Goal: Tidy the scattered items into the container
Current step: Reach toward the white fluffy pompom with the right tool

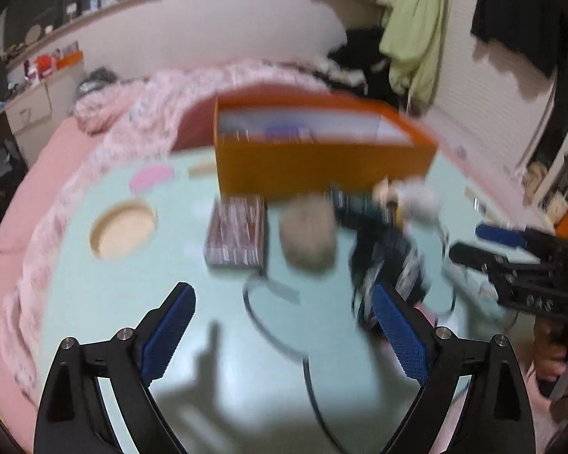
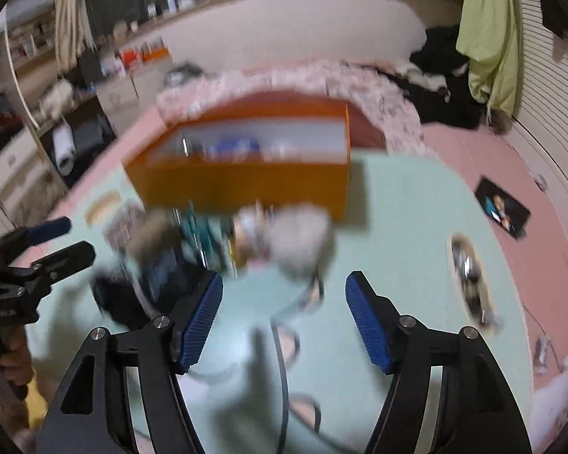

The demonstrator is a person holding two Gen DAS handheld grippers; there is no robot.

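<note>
I keep both tools empty above the pale green mat (image 1: 106, 302). The left tool (image 1: 280, 336) stands wide, the right tool (image 2: 284, 325) about half open, ready for the blurred pile (image 2: 223, 242) at frame center. The orange box (image 1: 322, 166), the container, sits just behind it, already holding some things.

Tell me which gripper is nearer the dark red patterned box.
Left. The left gripper hangs just in front of the dark red patterned box; the right gripper sits well off to its right, beyond the pile of items.
</note>
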